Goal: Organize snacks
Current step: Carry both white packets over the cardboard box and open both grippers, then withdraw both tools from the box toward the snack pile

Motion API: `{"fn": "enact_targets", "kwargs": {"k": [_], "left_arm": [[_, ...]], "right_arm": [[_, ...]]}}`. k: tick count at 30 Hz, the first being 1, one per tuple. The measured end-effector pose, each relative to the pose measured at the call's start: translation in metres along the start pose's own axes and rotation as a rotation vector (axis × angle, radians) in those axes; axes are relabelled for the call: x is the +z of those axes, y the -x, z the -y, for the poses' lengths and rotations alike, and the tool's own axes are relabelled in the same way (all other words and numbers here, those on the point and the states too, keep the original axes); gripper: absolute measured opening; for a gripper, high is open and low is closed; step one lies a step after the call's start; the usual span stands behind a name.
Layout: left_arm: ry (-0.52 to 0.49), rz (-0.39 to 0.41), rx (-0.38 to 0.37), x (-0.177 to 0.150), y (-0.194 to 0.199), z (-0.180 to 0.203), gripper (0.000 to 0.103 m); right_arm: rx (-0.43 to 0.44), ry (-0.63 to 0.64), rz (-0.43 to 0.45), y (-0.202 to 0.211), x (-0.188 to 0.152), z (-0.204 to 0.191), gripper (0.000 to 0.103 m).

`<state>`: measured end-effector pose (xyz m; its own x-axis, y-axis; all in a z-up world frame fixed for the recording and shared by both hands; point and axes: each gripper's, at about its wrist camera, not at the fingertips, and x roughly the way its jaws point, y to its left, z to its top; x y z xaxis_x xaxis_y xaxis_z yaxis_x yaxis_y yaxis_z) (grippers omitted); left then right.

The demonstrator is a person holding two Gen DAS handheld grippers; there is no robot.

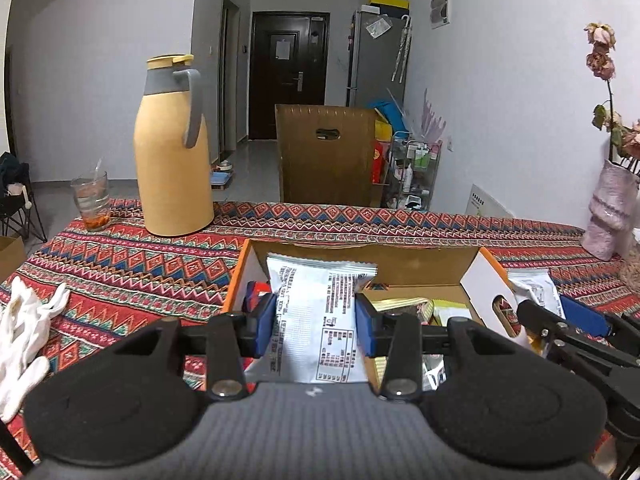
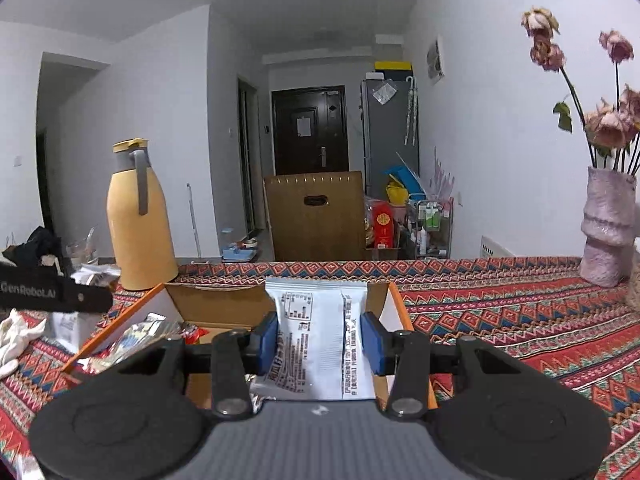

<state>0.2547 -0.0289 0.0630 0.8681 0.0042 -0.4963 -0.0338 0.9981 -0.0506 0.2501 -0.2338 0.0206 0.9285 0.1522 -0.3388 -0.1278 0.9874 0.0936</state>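
Note:
An open cardboard box with orange edges (image 1: 360, 258) (image 2: 216, 304) sits on the patterned tablecloth and holds several snack packets (image 1: 404, 306) (image 2: 140, 336). My left gripper (image 1: 316, 320) is shut on a white snack packet (image 1: 316, 304), held upright over the box's left part. My right gripper (image 2: 320, 340) is shut on another white snack packet (image 2: 320, 332), held upright over the box's right part. The right gripper also shows at the right edge of the left wrist view (image 1: 576, 320). The left gripper's arm shows at the left of the right wrist view (image 2: 56, 294).
A yellow thermos jug (image 1: 172, 152) (image 2: 138, 220) and a glass (image 1: 92, 200) stand behind the box on the left. White gloves (image 1: 24, 328) lie at the left. A pink vase with dried flowers (image 2: 608, 224) stands at the right. A wooden chair (image 1: 324, 156) is behind the table.

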Motion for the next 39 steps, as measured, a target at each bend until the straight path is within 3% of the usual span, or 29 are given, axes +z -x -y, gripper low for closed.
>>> {"fn": "enact_targets", "kwargs": {"k": [15, 16, 18, 20, 22, 23, 24, 39], "left_arm": [[0.018, -0.033, 0.023, -0.017, -0.047, -0.005, 0.043], [0.023, -0.031, 0.022, -0.018, -0.047, -0.006, 0.049], [0.035, -0.021, 0.021, -0.018, -0.045, -0.009, 0.065], [0.046, 0.006, 0.033, -0.019, -0.04, -0.012, 0.09], [0.058, 0.033, 0.054, -0.019, -0.034, -0.014, 0.103], [0.064, 0.042, 0.06, -0.019, -0.032, -0.015, 0.103], [0.064, 0.041, 0.058, -0.018, -0.031, -0.015, 0.103], [0.055, 0.062, 0.059, -0.018, -0.022, -0.012, 0.103]], "right_arm": [[-0.005, -0.013, -0.069, -0.033, -0.021, 0.002, 0.045], [-0.005, -0.014, -0.072, -0.033, -0.021, 0.002, 0.047], [-0.007, -0.02, -0.065, -0.032, -0.022, 0.002, 0.067], [-0.007, -0.028, -0.053, -0.028, -0.022, 0.004, 0.085], [-0.004, -0.035, -0.04, -0.024, -0.022, 0.006, 0.095], [-0.004, -0.037, -0.035, -0.022, -0.021, 0.006, 0.103], [-0.005, -0.037, -0.029, -0.02, -0.021, 0.007, 0.103], [-0.022, -0.042, -0.013, -0.01, -0.02, 0.007, 0.103]]}}
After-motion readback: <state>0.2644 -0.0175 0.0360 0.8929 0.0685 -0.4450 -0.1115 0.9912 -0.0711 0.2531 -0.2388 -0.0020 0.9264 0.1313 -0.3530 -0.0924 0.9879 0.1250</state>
